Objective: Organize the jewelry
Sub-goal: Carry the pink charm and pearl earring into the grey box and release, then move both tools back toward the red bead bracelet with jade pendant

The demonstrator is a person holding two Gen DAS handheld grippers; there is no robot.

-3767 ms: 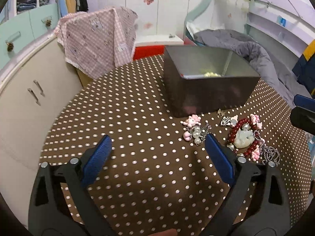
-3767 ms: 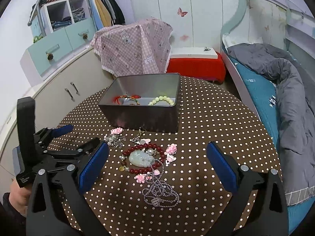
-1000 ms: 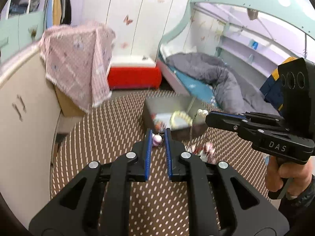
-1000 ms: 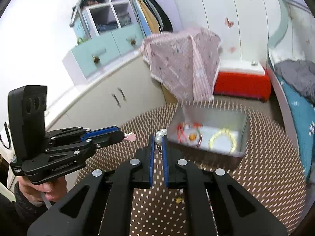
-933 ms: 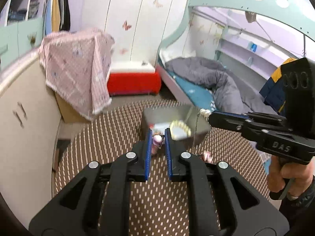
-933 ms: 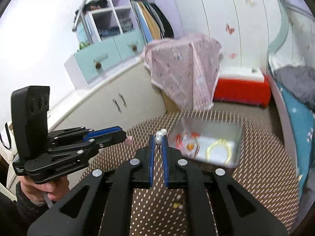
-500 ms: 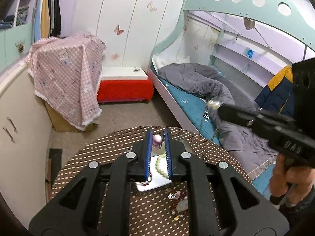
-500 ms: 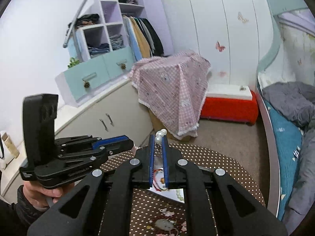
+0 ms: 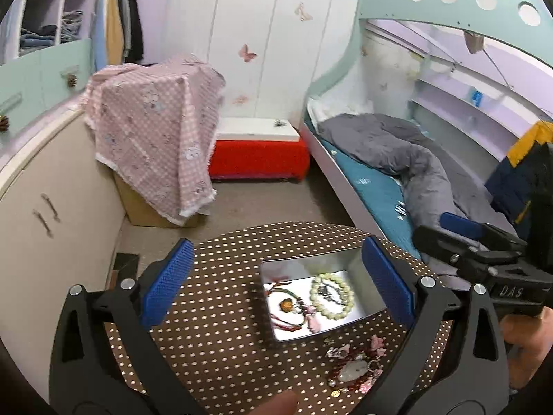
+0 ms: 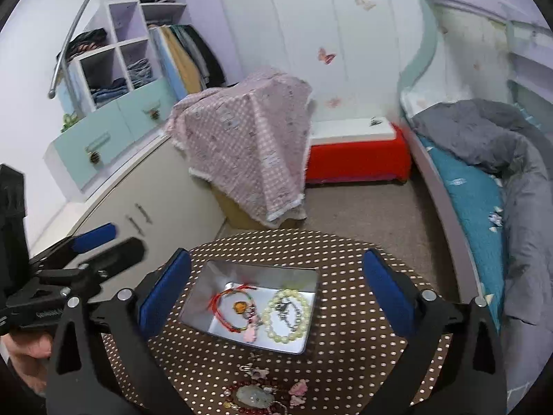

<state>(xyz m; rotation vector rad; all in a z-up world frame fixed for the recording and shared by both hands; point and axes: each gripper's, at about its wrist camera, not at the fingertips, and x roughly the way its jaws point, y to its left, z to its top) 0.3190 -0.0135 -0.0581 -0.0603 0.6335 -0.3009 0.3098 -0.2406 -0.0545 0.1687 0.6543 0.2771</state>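
Both grippers hang high above the round dotted table [image 9: 221, 328], open and empty. My left gripper [image 9: 276, 285] and my right gripper [image 10: 276, 288] each frame the metal tin [image 9: 363, 266] [image 10: 204, 290]. In the tin lie a pale green bead bracelet [image 10: 287, 314], a red cord bracelet [image 10: 230, 307] and a pink charm piece with a chain [image 10: 251, 332]. On the cloth in front of the tin lie a red bead bracelet with a jade pendant [image 10: 254, 396] [image 9: 354, 370] and small pink charms [image 10: 299, 387]. The right gripper shows at the right of the left wrist view [image 9: 459, 228].
A bed with a grey quilt [image 9: 414, 162] runs along the right. A cream cabinet [image 9: 52, 200] stands left, a pink checked cloth over a box [image 9: 155, 138] and a red bench [image 9: 255, 155] behind the table.
Both grippers have opened from shut. The bead-and-charm piece they held between them now lies in the tin. Both have stayed high above the table.
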